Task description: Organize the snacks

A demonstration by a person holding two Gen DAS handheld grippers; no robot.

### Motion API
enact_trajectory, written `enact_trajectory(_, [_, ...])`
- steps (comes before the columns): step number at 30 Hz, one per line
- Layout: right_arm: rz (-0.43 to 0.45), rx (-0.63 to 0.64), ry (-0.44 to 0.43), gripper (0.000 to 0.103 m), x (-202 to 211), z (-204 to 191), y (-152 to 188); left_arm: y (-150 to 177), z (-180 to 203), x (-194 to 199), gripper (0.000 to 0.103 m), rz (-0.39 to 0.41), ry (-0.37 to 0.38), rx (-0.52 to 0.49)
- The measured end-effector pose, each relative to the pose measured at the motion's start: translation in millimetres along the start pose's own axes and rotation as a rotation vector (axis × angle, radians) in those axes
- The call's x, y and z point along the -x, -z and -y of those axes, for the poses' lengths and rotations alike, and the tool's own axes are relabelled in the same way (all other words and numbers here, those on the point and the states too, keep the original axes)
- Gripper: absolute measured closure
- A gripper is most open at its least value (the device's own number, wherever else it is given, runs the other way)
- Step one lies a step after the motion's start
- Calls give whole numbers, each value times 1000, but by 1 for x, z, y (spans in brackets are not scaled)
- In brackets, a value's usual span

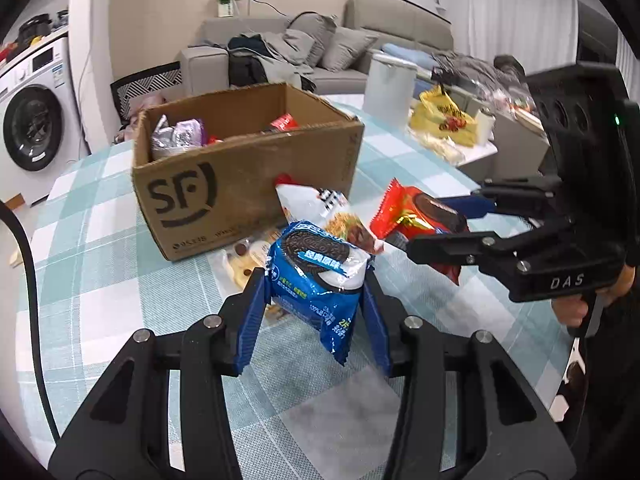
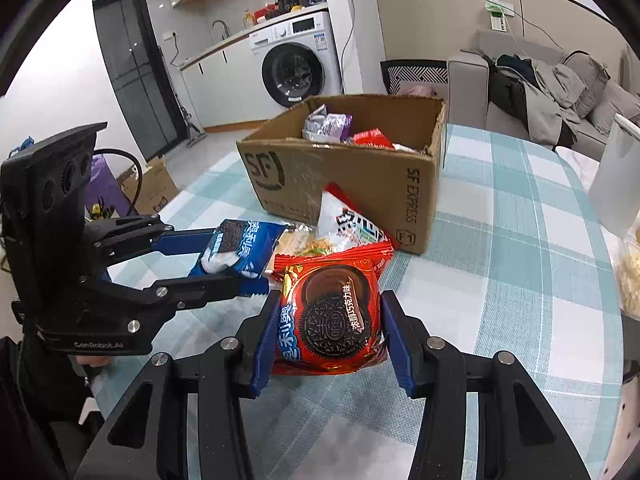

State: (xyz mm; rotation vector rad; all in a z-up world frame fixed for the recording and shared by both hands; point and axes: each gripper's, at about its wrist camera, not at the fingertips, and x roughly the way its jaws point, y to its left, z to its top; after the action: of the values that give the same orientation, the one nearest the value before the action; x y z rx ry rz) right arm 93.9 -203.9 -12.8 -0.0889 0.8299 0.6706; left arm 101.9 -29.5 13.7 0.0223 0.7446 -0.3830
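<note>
Left wrist view: my left gripper is closed on the blue cookie pack, a glossy crinkled foil pouch pinched at both sides by the ribbed blue fingers. The pack looks lifted off the checked tablecloth, a woven teal-and-white fabric. Behind it lie a white noodle bag and a clear bag of small biscuits, both against the front wall of the cardboard box, a plain corrugated box with a black logo. The right gripper comes in from the right with the red cookie pack between its fingers. Only this view shows a yellow plastic bag and a white cylinder container farther back on the table.

Right wrist view: the right gripper is clamped on the red cookie pack, shiny foil, flat and roughly square, held by its side edges just in front of the noodle bag. The left gripper shows at left, holding the blue cookie pack. Here I see down into the box: a purple-silver pouch and a red packet inside. A washing machine stands behind.
</note>
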Motion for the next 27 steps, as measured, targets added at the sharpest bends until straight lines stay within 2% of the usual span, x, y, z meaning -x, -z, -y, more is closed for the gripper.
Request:
enact_trajectory(16, [149,-115,-6,54,20,5,-14,-22,-27,33,60,119,-52,92])
enact_trajectory(27, [246,-154,1,54,36,7,-43,-59,-45,40,60,179,-88,122])
